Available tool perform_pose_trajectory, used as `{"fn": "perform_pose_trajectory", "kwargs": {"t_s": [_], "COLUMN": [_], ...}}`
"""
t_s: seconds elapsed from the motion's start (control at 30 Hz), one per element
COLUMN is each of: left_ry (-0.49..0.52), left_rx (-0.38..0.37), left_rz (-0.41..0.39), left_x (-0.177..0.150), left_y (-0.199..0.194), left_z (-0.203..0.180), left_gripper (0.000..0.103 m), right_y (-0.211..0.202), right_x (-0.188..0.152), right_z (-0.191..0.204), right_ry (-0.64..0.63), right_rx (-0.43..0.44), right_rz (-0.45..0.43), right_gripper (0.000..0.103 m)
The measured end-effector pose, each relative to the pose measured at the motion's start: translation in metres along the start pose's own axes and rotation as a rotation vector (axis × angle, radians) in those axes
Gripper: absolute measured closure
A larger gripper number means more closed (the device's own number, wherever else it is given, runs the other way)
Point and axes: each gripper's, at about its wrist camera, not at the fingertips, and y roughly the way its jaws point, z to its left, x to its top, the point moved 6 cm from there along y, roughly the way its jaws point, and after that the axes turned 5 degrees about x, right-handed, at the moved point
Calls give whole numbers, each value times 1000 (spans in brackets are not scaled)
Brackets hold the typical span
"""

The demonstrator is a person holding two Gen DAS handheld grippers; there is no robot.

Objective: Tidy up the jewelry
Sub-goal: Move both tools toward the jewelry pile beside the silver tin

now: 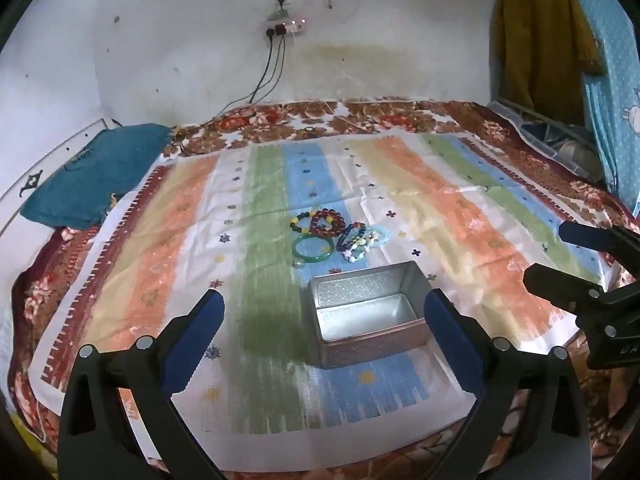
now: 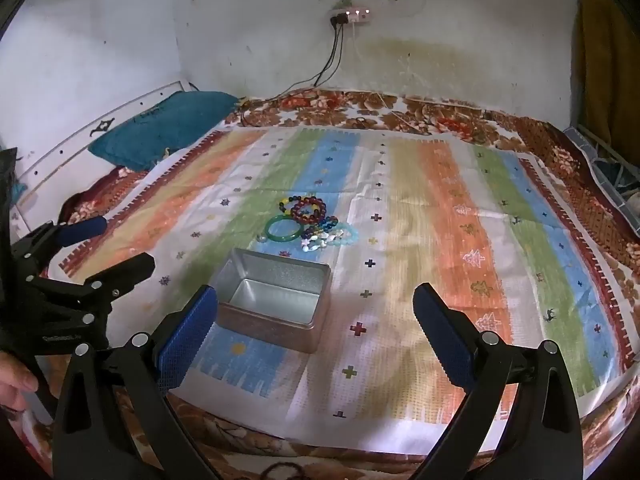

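Observation:
An open metal tin [image 1: 376, 340] [image 2: 264, 326] stands empty on the striped cloth. Just beyond it lies a cluster of jewelry: a green bangle [image 1: 313, 249] [image 2: 283, 232], a red bead bracelet [image 1: 329, 222] [image 2: 308, 208], a dark bracelet with yellow beads [image 1: 301, 222], a blue bead bracelet [image 1: 352, 236], a pale blue one [image 1: 378, 236] [image 2: 346, 236] and a small ring [image 1: 298, 264]. My left gripper [image 1: 324, 296] [image 2: 120, 242] hovers open before the tin, holding nothing. My right gripper [image 2: 316, 291] [image 1: 550, 254] is open too, to the tin's right.
The striped cloth [image 1: 460, 208] covers a floral blanket [image 1: 360, 116] on a bed. A teal pillow [image 1: 96, 176] [image 2: 164, 124] lies at the far left. Cables run from a wall power strip [image 1: 286, 26]. Clothes [image 1: 540, 32] hang at the right. A hand [image 2: 12, 380] shows at the left edge.

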Motion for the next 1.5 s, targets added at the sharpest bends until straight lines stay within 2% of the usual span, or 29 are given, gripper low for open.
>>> {"fn": "perform_pose_trajectory", "kwargs": {"t_s": [0.43, 0.77, 1.03, 1.5], "left_ry": [5, -1, -12, -14], "left_rx": [38, 29, 23, 22], "left_rz": [2, -7, -9, -7], "left_x": [-4, -5, 0, 1], "left_y": [6, 5, 2, 0], "left_z": [-7, 4, 1, 2], "left_gripper": [6, 6, 6, 6], "right_y": [-5, -2, -12, -10], "right_x": [-3, 0, 5, 2], "right_z": [2, 4, 1, 2], "right_ry": [4, -2, 17, 3], "right_rx": [-1, -7, -4, -10], "right_rz": [-11, -11, -66, -54], "right_gripper": [4, 4, 4, 4]}}
